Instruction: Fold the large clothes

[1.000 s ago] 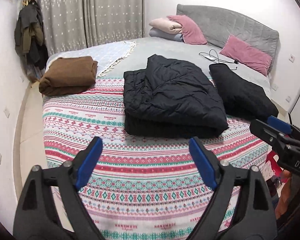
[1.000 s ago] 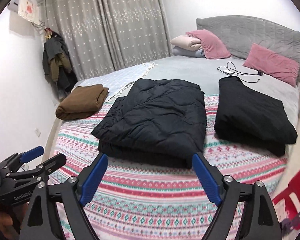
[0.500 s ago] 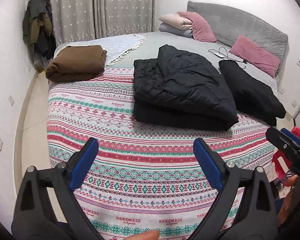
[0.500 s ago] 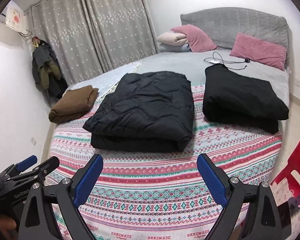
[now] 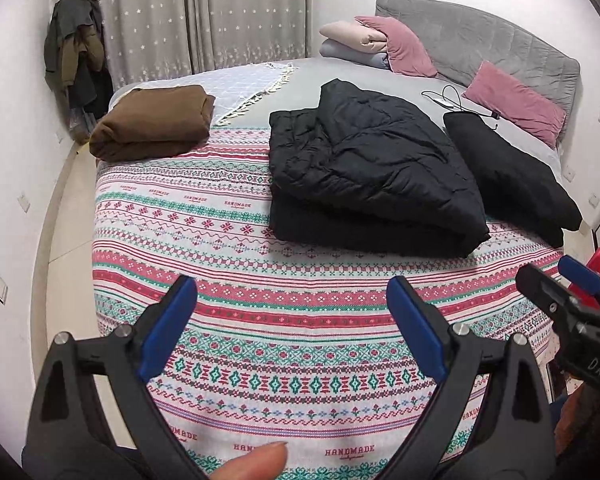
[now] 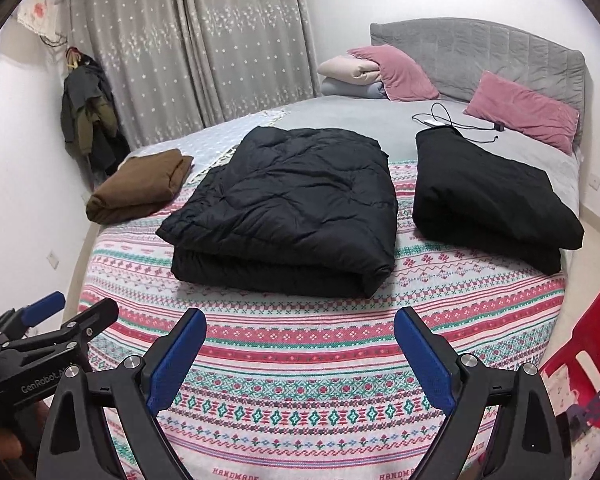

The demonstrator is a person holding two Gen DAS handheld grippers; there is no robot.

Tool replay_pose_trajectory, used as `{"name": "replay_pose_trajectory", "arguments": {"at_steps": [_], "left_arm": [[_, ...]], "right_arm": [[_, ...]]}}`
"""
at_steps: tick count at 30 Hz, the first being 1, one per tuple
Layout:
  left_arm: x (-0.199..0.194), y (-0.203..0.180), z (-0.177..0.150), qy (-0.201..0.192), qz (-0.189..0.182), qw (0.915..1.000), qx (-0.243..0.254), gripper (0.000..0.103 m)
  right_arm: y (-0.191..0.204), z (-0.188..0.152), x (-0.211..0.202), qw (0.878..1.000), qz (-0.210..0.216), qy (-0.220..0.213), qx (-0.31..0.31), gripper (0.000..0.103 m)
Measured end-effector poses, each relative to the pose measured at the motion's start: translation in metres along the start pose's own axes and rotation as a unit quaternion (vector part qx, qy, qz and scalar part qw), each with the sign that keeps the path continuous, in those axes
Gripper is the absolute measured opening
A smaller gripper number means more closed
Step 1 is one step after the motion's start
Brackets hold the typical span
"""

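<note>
Both tools released and empty: left tool (image 5: 292, 328), right tool (image 6: 300, 360), clear of the bed (image 6: 300, 360). 3 folded bundles lie there; black quilted jacket (image 6: 296, 208) looks done. Next probably a fresh garment.

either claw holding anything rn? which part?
Nothing held. Left claw and right claw are both open over the patterned blanket, short of the folded black jacket.
</note>
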State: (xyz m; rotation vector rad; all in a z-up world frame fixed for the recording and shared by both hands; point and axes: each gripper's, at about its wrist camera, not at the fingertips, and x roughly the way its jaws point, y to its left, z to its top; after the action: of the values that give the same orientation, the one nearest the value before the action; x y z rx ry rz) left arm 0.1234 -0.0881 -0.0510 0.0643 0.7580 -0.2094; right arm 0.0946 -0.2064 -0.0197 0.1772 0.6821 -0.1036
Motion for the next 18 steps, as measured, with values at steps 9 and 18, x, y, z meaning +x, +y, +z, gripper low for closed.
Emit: {"name": "replay_pose_trajectory", "arguments": {"at_steps": [9, 18], "left_arm": [[0.005, -0.001, 0.001, -0.001, 0.007, 1.0, 0.005, 0.095], [0.008, -0.001, 0.001, -0.002, 0.012, 0.9999, 0.005, 0.098]], "right_arm": [[0.013, -0.003, 0.009, 1.0, -0.02, 0.009, -0.013, 0.096], [0.017, -0.005, 0.007, 0.999, -0.037, 0.002, -0.02, 0.096]]}}
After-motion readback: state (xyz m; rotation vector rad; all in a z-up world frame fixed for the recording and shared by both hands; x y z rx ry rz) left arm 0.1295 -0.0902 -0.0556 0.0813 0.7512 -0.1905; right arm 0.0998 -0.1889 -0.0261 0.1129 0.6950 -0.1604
